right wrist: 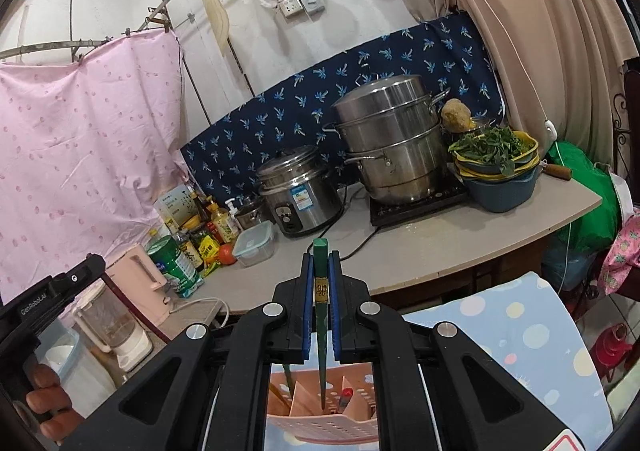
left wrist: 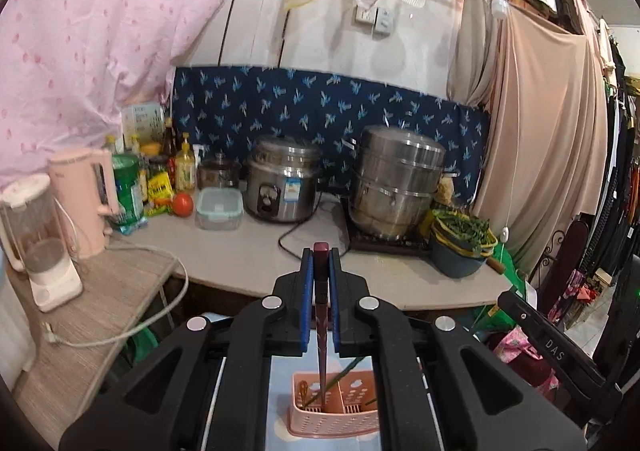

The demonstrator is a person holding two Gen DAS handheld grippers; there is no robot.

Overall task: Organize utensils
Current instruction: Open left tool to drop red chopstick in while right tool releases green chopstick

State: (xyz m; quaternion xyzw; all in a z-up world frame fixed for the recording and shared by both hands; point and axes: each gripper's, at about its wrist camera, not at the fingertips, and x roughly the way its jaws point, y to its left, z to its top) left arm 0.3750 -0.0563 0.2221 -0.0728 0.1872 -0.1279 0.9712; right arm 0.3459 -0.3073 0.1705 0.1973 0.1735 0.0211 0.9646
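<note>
In the left wrist view my left gripper (left wrist: 321,255) is shut on a dark red chopstick (left wrist: 321,291) that stands upright between the blue pads. Its tip hangs down into a pink perforated utensil basket (left wrist: 332,421), where a green stick leans in a compartment. In the right wrist view my right gripper (right wrist: 321,257) is shut on a green chopstick (right wrist: 321,315) with a gold label. Its point hangs just over the pink basket (right wrist: 320,427), which has several dividers. A person's hand (right wrist: 44,399) holds the left gripper's handle at the left edge.
Behind stands a counter (left wrist: 248,263) with a rice cooker (left wrist: 282,187), a steel steamer pot (left wrist: 394,183), a basin of greens (left wrist: 460,247), a clear lidded box (left wrist: 219,207), a pink kettle (left wrist: 86,199), a blender (left wrist: 40,243) and several bottles. The basket rests on a blue dotted cloth (right wrist: 520,335).
</note>
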